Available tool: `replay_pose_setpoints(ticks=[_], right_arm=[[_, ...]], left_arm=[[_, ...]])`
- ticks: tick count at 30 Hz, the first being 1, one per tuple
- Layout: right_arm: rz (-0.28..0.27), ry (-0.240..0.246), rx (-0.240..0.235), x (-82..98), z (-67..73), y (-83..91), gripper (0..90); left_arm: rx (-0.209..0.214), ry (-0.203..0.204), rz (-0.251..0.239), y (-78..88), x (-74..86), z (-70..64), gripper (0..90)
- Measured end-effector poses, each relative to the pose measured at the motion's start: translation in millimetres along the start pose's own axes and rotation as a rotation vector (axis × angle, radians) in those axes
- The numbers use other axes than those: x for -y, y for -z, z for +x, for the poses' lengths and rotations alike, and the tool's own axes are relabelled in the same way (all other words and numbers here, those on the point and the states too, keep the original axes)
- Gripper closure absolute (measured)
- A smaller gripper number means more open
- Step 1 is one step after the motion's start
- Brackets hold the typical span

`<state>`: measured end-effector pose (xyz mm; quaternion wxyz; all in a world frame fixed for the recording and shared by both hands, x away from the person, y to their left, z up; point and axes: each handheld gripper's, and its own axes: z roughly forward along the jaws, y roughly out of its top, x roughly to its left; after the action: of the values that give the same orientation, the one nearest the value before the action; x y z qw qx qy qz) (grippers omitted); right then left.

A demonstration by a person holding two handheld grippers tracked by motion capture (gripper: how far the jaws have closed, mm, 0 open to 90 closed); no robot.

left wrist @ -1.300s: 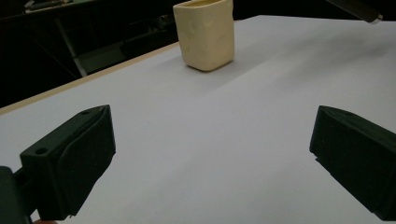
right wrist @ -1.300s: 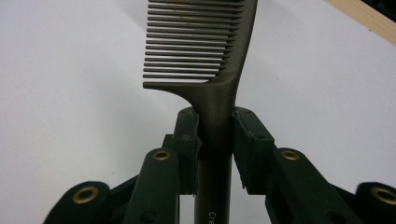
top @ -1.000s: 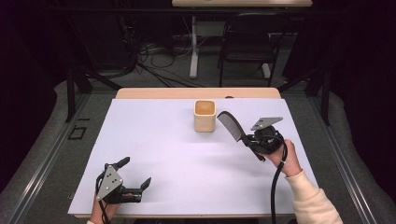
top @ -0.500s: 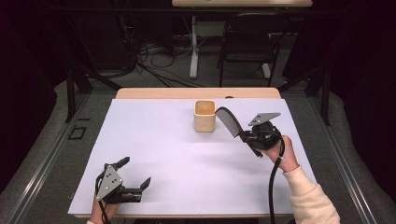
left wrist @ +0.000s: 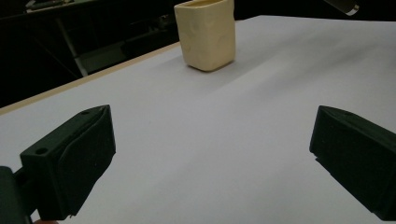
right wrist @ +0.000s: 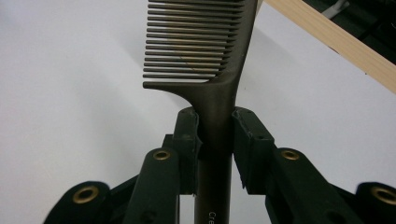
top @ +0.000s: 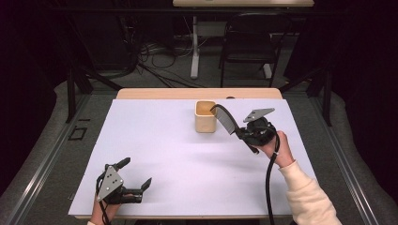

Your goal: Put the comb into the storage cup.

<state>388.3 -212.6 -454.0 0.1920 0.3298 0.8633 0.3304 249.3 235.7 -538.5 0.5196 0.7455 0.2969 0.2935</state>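
Right gripper (top: 237, 132) clamped on dark plastic comb (top: 225, 118) beside tall cream cup (top: 205, 117) — left gripper (top: 135, 177) gaping wide, holding nothing, on white table (top: 187, 159).

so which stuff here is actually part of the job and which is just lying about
In the job:
- comb, clamped in the right hand-held gripper
- cream cup, just beside the comb's tip

Just there:
- left hand-held gripper, open and holding nothing
- chair behind the table
- cables on the floor
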Motion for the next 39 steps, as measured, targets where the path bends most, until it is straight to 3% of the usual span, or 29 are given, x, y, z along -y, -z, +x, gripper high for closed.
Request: replay_pose_setpoints(ticks=[39], right_arm=[[-0.035,0.034,0.015,-40.3,-3.9,-7.0,72.2]], left_arm=[[0.003,0.000,-0.004,0.1,-0.2,0.8,0.3]])
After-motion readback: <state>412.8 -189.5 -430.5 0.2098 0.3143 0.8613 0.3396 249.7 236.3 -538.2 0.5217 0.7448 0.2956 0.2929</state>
